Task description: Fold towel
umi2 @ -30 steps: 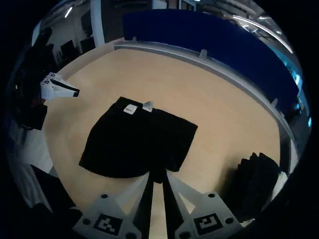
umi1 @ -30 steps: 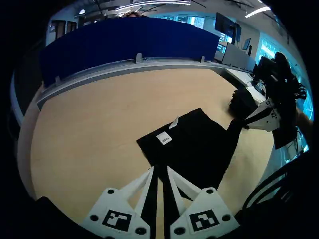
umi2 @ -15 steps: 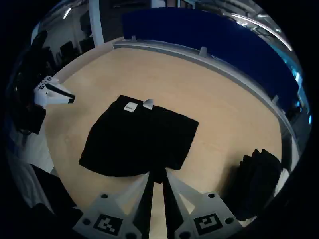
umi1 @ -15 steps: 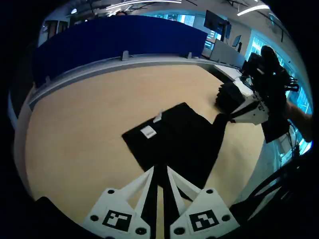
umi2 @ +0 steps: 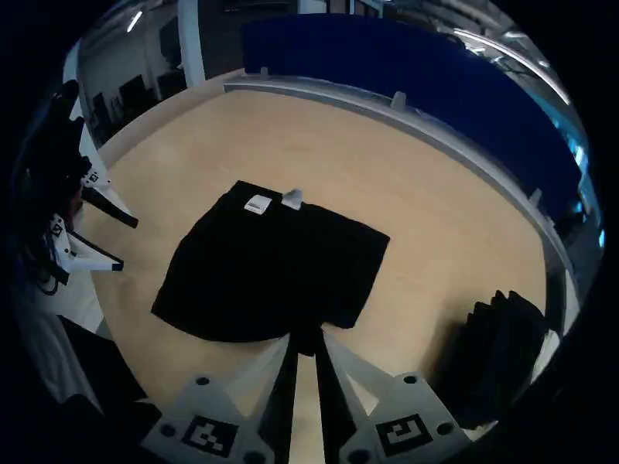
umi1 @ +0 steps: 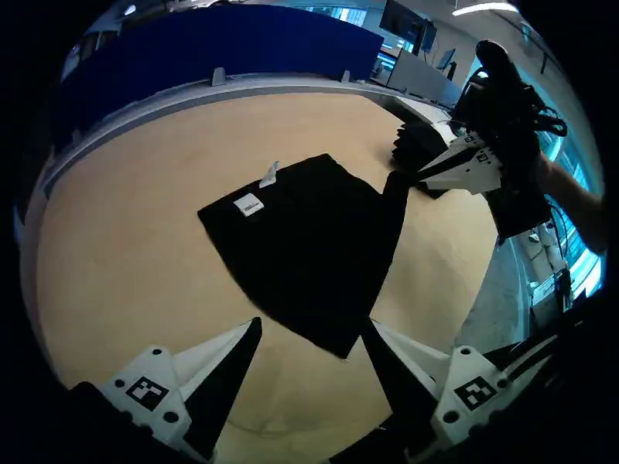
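Observation:
A black towel [umi1: 309,240] lies spread on the pale wooden table [umi1: 131,263], with a white label [umi1: 247,205] near its far edge. My left gripper [umi1: 309,325] stands open, fingers wide apart, and the towel's near corner lies on the table between them. In that view my right gripper [umi1: 418,176], held by a hand, grips the towel's right corner. In the right gripper view the towel [umi2: 271,263] lies flat and my right gripper [umi2: 306,340] is shut on its near edge. The left gripper [umi2: 128,246] is at the far left, open.
A stack of folded black towels [umi1: 418,143] sits at the table's far right; it is near the right gripper [umi2: 499,348]. A blue partition [umi1: 193,46] runs along the table's back edge [umi2: 402,62]. Desks and monitors stand beyond.
My left gripper has opened and let go of the towel's near corner, which now rests on the table. The right gripper stays shut on its edge.

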